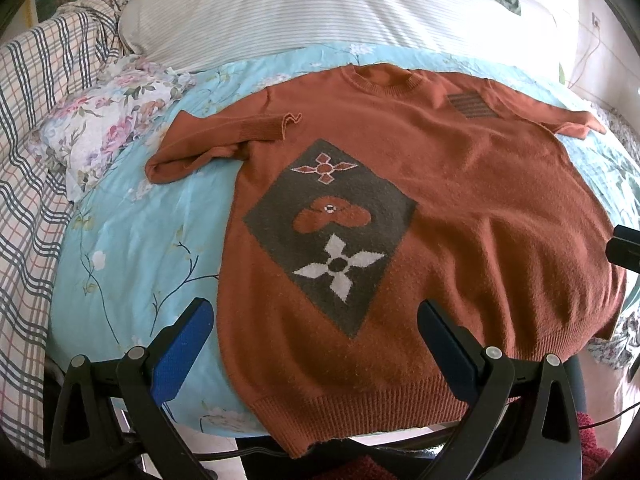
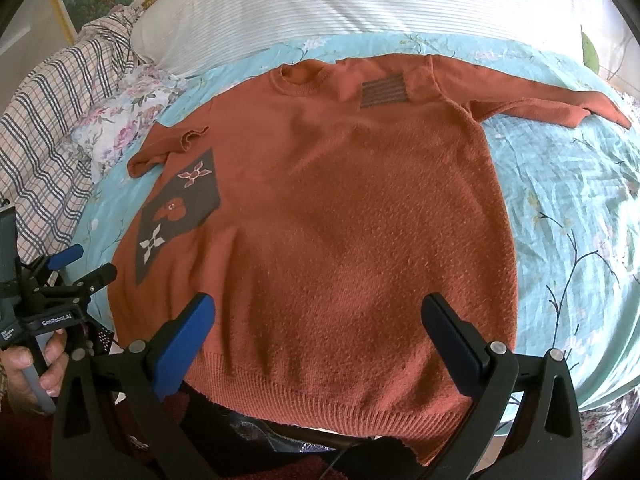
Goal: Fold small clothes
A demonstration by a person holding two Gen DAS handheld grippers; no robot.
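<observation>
A rust-orange knitted sweater point(image 1: 460, 184) lies spread flat, front up, on a bed covered by a light-blue floral sheet point(image 1: 132, 240), with its neckline toward the far side and its ribbed hem point(image 1: 360, 412) overhanging the near edge of the bed. The front bears a dark diamond panel point(image 1: 332, 232) with three flower motifs and, near the far shoulder, a small striped patch point(image 1: 470, 105). The sleeve on the panel side point(image 1: 208, 140) is bent back so that its cuff rests on the chest; the other sleeve point(image 2: 532, 98) extends straight out across the sheet. Beyond the sweater lie a white striped pillow point(image 1: 320, 8), a floral pillow point(image 1: 104, 128) and a plaid blanket point(image 1: 36, 128). The left gripper point(image 1: 316, 344) hovers above the hem on the panel side, fingers point(image 1: 180, 352) spread wide with nothing between them; in the right wrist view a hand point(image 2: 32, 368) grips its handle. The right gripper point(image 2: 320, 340) hovers above the plain half of the hem, fingers point(image 2: 180, 348) likewise spread wide and empty.
</observation>
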